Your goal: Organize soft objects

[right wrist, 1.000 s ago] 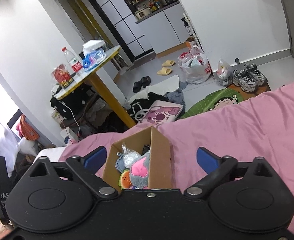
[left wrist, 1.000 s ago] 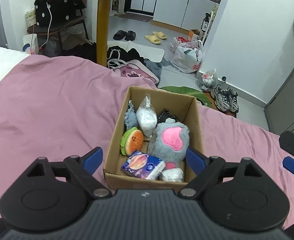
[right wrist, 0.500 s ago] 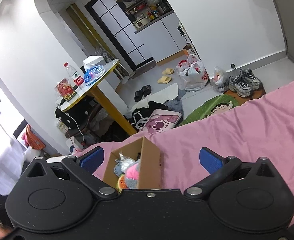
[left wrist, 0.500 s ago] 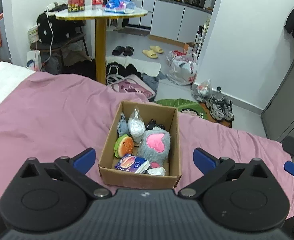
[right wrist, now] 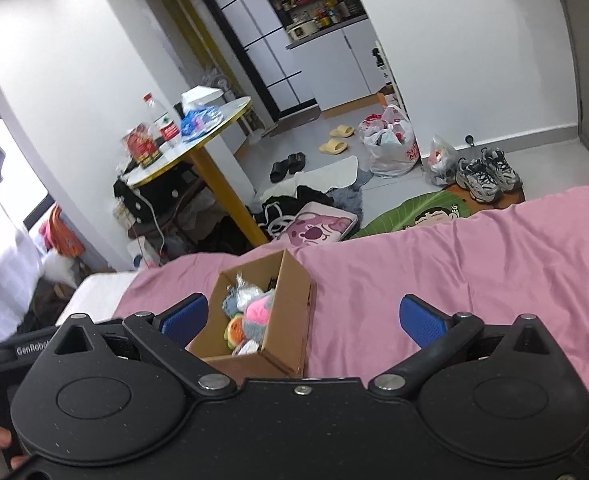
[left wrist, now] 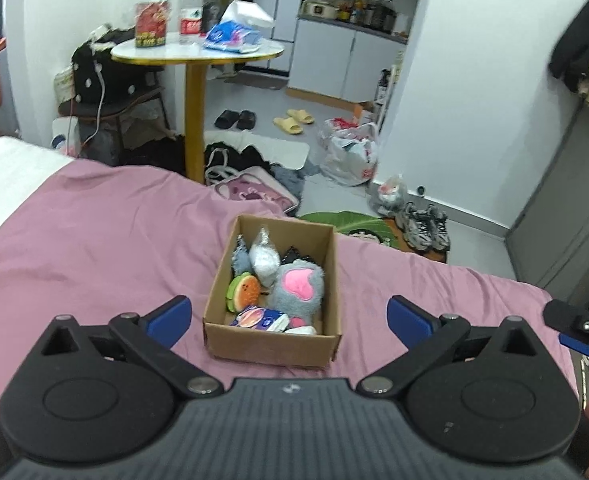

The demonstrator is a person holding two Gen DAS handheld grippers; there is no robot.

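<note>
A cardboard box (left wrist: 272,342) stands on the pink bedspread (left wrist: 94,240). In it lie a grey plush with a pink patch (left wrist: 297,290), a burger-shaped plush (left wrist: 243,291), a blue tissue pack (left wrist: 259,319), a clear bag of white stuff (left wrist: 265,258) and a small grey plush (left wrist: 239,258). My left gripper (left wrist: 289,318) is open and empty, held back above the box's near side. My right gripper (right wrist: 301,318) is open and empty, to the right of the box (right wrist: 286,312). The right gripper's tip shows in the left wrist view (left wrist: 582,330).
Beyond the bed's far edge is a floor with bags (left wrist: 348,156), shoes (left wrist: 426,226), slippers (left wrist: 294,120) and clothes. A round table on a yellow leg (left wrist: 196,52) holds a bottle and packets. A grey cabinet (left wrist: 566,208) stands at the right.
Both grippers have drawn back and risen from the box, which now looks smaller and farther. The box and its contents have not moved. Both grippers stay open.
</note>
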